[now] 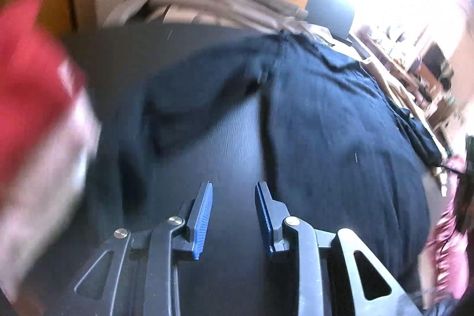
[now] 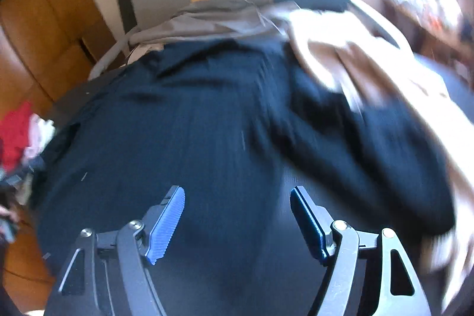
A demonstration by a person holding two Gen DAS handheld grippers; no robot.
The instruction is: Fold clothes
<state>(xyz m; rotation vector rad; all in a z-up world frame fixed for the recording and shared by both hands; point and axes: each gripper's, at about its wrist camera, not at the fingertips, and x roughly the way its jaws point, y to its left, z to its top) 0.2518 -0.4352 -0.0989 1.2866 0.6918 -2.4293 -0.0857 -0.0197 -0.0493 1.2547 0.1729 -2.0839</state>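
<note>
**Both grippers empty above a dark navy garment**

The left gripper [image 1: 234,215] has its blue-padded fingers [image 1: 203,219] parted a little with nothing between them, over bare black table [image 1: 207,144]. The dark navy garment [image 1: 334,126] spreads from 12 to 4 o'clock — one sleeve [image 1: 189,96] reaches toward 10. A red cloth [image 1: 32,85] blurs at 9. The right gripper [image 2: 237,222] gapes wider — also empty — above the same garment [image 2: 177,132]. A beige cloth [image 2: 364,64] lies at 2 o'clock.
</note>
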